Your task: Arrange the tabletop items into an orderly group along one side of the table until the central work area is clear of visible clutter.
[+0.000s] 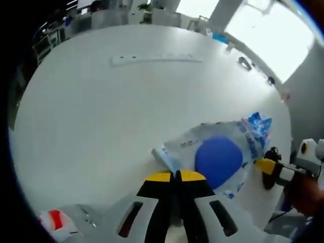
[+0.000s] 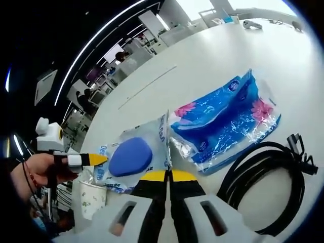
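A clear plastic bag holding a blue oval sponge [image 1: 220, 159] [image 2: 130, 156] lies on the white table [image 1: 111, 126]. My left gripper [image 1: 174, 175] is shut, its yellow tips meeting the bag's near corner, which runs in under them. In the right gripper view it comes in from the left, held by a hand, its tip [image 2: 93, 160] at the bag's far end. My right gripper [image 2: 167, 175] is shut where the bag's thin sealed edge rises from its tips. In the left gripper view it stands [image 1: 267, 167] at the bag's right side.
Just right of the sponge bag lies a blue tissue packet [image 2: 223, 119], with a coiled black cable [image 2: 268, 187] nearer me. A patterned paper cup [image 2: 93, 197] stands at the lower left. A long pale strip [image 1: 152, 59] lies far across the table. A red-and-white wrapper [image 1: 55, 220] sits near the left jaws.
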